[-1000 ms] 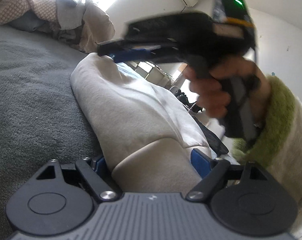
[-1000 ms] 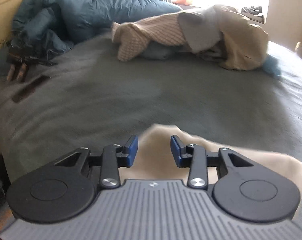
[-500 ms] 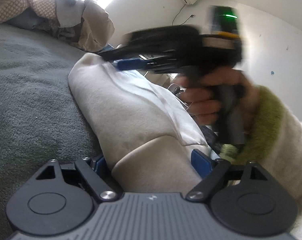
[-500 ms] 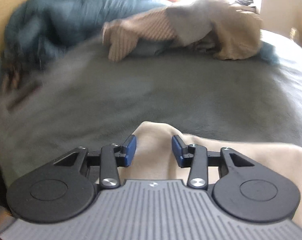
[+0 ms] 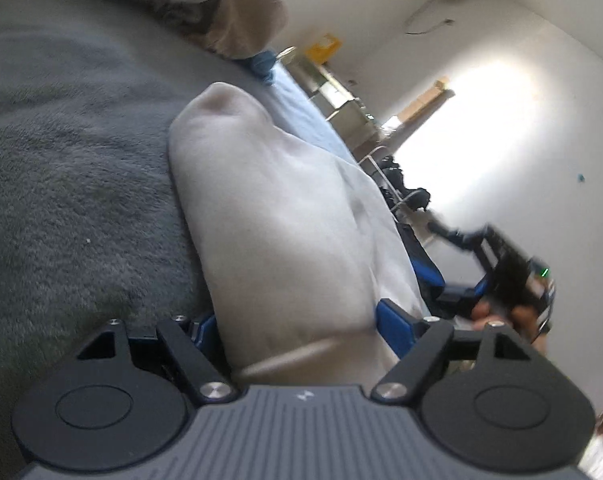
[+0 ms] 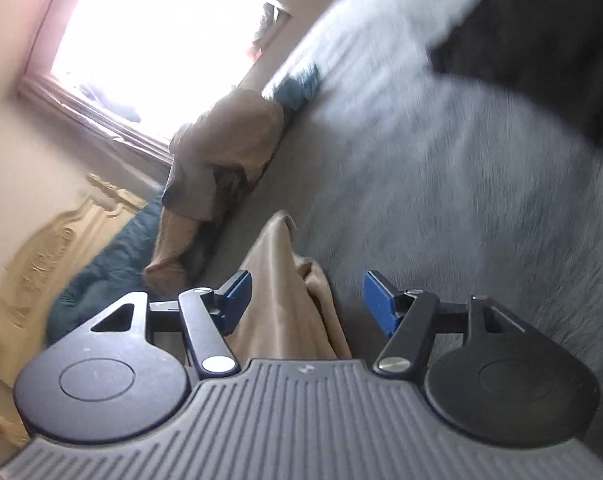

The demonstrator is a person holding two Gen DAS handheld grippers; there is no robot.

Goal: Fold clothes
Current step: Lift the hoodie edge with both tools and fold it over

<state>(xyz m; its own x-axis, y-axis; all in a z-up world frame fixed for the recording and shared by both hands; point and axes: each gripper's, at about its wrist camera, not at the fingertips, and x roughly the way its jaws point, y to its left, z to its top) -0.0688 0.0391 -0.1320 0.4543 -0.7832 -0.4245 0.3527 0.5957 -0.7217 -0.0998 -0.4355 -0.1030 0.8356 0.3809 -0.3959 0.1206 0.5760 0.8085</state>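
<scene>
The left hand-held gripper [image 5: 297,322] has its jaws spread wide around a thick roll of one cream garment [image 5: 277,216], with both blue pads [image 5: 391,326] against the bunched cloth at its near end. From there the garment runs away from this hand-held gripper across the grey bed cover [image 5: 69,200] to a rounded far end.

The right hand-held gripper [image 6: 307,304] is rolled far over, and its jaws have just been opening. A fold of the cream garment [image 6: 285,300] stands between them, close to the left pad [image 6: 237,300]; the right pad [image 6: 379,306] is clear of it, so nothing is gripped. In the left wrist view this second hand-held gripper [image 5: 497,268] sits low at the right, just past the garment's edge, blurred.

Two hand-held grippers show in all. Far across the bed lies one heap of tan and grey clothes [image 6: 221,152], a teal duvet [image 6: 113,264] beside it.
</scene>
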